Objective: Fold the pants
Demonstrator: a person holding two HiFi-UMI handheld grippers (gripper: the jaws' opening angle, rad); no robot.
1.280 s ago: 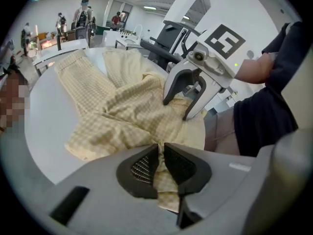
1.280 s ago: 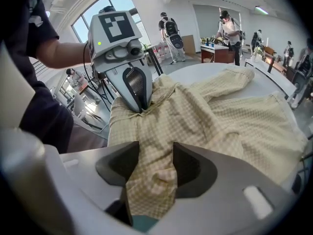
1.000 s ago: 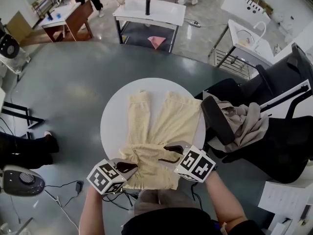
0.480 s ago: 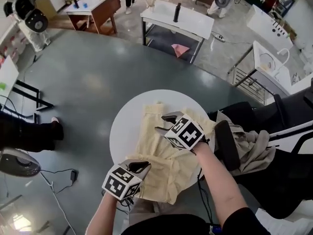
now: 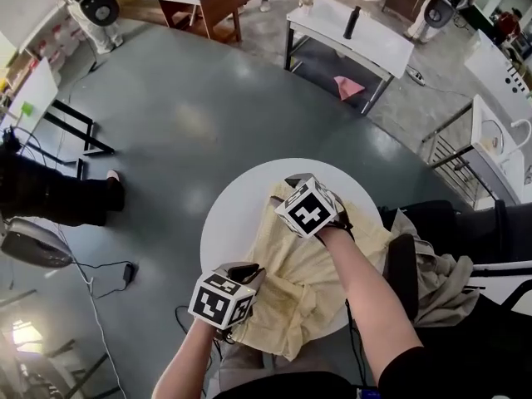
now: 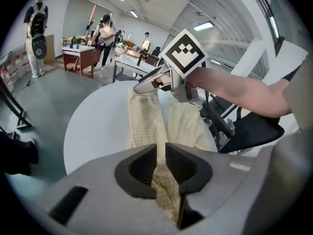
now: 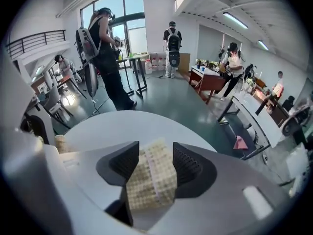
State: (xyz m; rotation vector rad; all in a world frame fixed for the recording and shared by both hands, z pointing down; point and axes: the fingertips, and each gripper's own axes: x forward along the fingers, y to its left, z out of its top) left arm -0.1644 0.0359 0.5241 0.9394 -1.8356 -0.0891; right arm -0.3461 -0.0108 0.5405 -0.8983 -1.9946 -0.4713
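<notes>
Your right hand-held gripper (image 5: pixel 288 184), clamped on a fold of the pants (image 5: pixel 309 283), has swept it across the desk (image 5: pixel 233 214). Your left hand-held gripper (image 5: pixel 242 270), jaws just easing, still pinches the near edge, so the fold is going over.

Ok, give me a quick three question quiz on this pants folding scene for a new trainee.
1. True or false: the right tongs are empty.
2. The pants lie mostly on: A) a round white table; B) the floor; C) a wooden desk.
3. What is draped over the black chair beside the table?
Key: 1 false, they are shut on a bunch of the pants' fabric. 2 A. 3 a crumpled grey-beige garment.
</notes>
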